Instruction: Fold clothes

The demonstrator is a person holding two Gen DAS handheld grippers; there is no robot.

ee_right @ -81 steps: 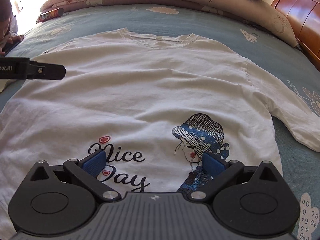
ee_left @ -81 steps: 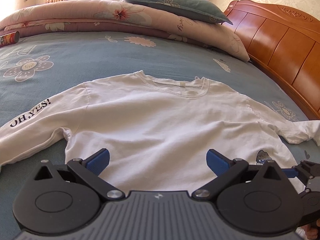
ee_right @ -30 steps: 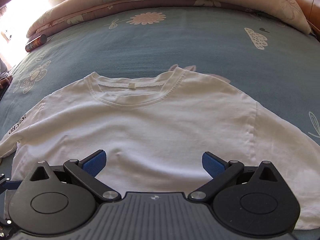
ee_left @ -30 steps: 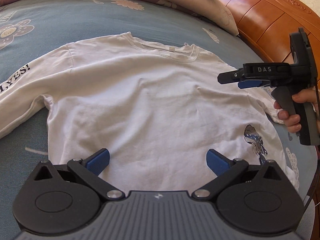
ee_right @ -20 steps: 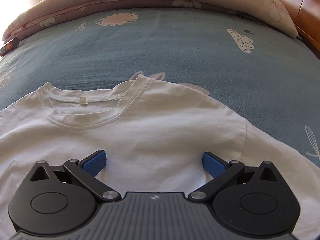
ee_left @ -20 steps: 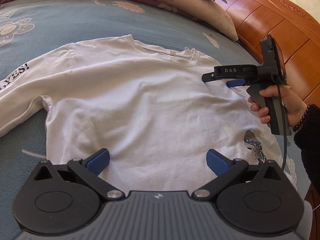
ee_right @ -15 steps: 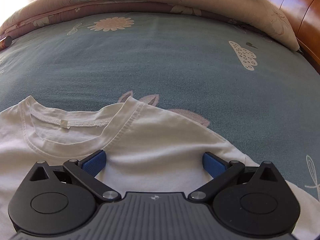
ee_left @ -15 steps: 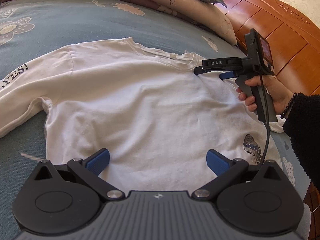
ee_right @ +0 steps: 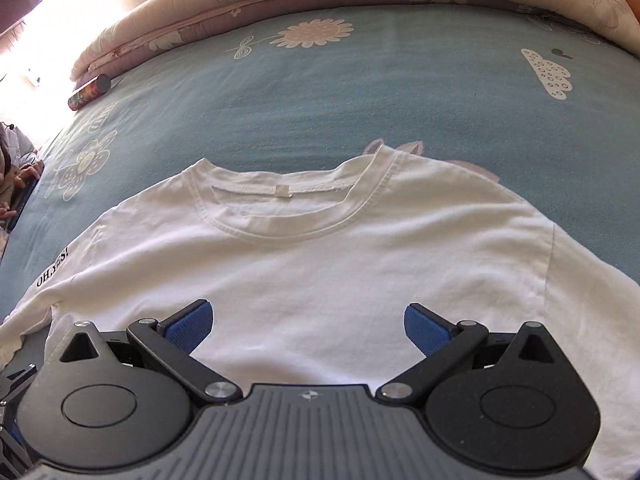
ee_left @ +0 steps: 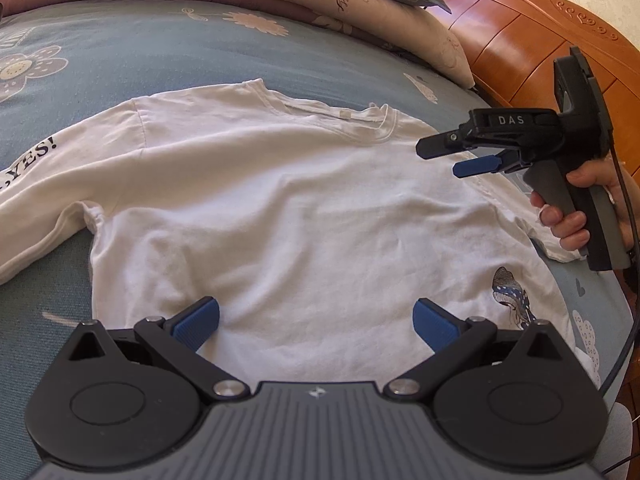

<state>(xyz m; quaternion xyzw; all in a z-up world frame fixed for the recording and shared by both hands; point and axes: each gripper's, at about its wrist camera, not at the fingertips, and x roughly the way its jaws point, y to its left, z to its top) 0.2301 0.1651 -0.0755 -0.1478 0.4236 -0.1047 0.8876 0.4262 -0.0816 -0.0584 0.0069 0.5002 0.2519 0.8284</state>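
White T-shirt (ee_left: 304, 216) flat on the bed (ee_left: 168, 52); left gripper (ee_left: 316, 322) fingers spread; right gripper (ee_right: 306, 326) spread, collar at twelve o'clock.

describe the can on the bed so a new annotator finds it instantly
Start at the blue floral bedsheet, then follow the rolled pink quilt toward the bright window side. The can lies on its side at the quilt's foot: small, dark, cylindrical, the only hard object there.

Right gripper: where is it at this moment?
In the left wrist view the right gripper hovers open at the right, over the white T-shirt's shoulder beside the collar.
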